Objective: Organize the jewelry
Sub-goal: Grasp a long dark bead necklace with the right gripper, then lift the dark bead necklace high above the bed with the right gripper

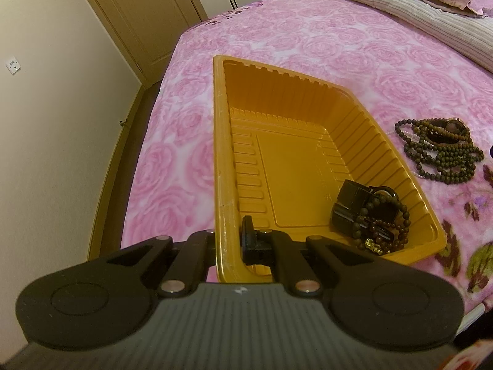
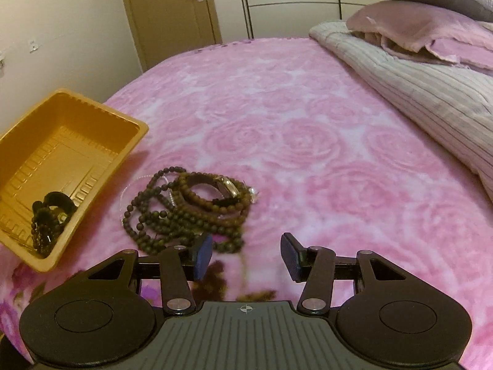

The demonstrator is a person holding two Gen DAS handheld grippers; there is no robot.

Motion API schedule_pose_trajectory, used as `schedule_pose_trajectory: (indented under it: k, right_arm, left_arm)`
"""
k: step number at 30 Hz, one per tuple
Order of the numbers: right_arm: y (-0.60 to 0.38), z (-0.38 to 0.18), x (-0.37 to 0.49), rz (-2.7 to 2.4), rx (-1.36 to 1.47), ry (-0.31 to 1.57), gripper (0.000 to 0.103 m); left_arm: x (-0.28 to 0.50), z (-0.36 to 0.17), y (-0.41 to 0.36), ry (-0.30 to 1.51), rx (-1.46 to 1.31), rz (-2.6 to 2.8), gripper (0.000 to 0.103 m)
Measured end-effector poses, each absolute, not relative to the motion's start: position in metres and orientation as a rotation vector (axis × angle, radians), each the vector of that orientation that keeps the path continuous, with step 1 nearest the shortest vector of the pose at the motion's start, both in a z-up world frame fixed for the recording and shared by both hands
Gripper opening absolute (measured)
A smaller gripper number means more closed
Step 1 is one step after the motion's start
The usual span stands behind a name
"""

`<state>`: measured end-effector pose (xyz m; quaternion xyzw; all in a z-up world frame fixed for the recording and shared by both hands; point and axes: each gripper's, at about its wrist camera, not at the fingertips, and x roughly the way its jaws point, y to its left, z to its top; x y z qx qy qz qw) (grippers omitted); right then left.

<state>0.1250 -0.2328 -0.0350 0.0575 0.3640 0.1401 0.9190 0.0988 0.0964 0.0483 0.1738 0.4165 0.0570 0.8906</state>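
Observation:
A yellow plastic tray (image 1: 223, 160) lies on the pink rose-patterned bed. My left gripper (image 1: 229, 240) is shut on the tray's near left rim. In the tray's near right corner sit a black watch and a dark bead bracelet (image 1: 369, 215). The same tray (image 2: 92, 104) shows at the left of the right wrist view with the bracelet (image 2: 46, 219) inside. A tangled pile of brown bead necklaces (image 2: 191, 206) with a watch on top lies on the blanket right of the tray; the pile (image 1: 440, 148) also shows in the left wrist view. My right gripper (image 2: 246, 257) hangs open just short of the pile, nothing between its fingers.
A folded striped quilt (image 2: 416, 92) and a pink pillow (image 2: 416, 27) lie along the bed's far right. Beyond the bed's end stand a brown door (image 2: 172, 15) and a cream wall. The bed's left edge (image 1: 148, 141) drops to the floor beside the tray.

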Motion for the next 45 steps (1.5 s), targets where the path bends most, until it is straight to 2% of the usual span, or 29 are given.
schedule_pose_trajectory:
  k: [3,5,16,22,33,45]
  right_arm:
    - [-0.227,-0.036,0.125,0.32,0.089,0.736,0.048]
    - [-0.221,-0.034,0.125,0.341,0.061,0.734,0.037]
    - [-0.186,-0.046,0.14,0.46,0.045,0.769,0.024]
    - [-0.176,-0.054,0.142,0.433,-0.01,0.781,0.007]
    - [-0.192,0.006,0.118,0.453,-0.027,0.65,0.007]
    - [-0.197,0.125,0.11,0.543,-0.084,0.401,0.007]
  left_arm:
    - [0.099,0.048,0.096,0.865,0.361,0.118,0.003]
    - [0.099,0.048,0.096,0.865,0.36,0.118,0.003]
    - [0.099,0.048,0.096,0.865,0.36,0.118,0.003]
    - [0.099,0.048,0.096,0.865,0.36,0.118,0.003]
    - [0.098,0.049,0.096,0.862,0.358,0.114,0.003]
    - [0.099,0.051,0.097,0.855,0.358,0.103,0.004]
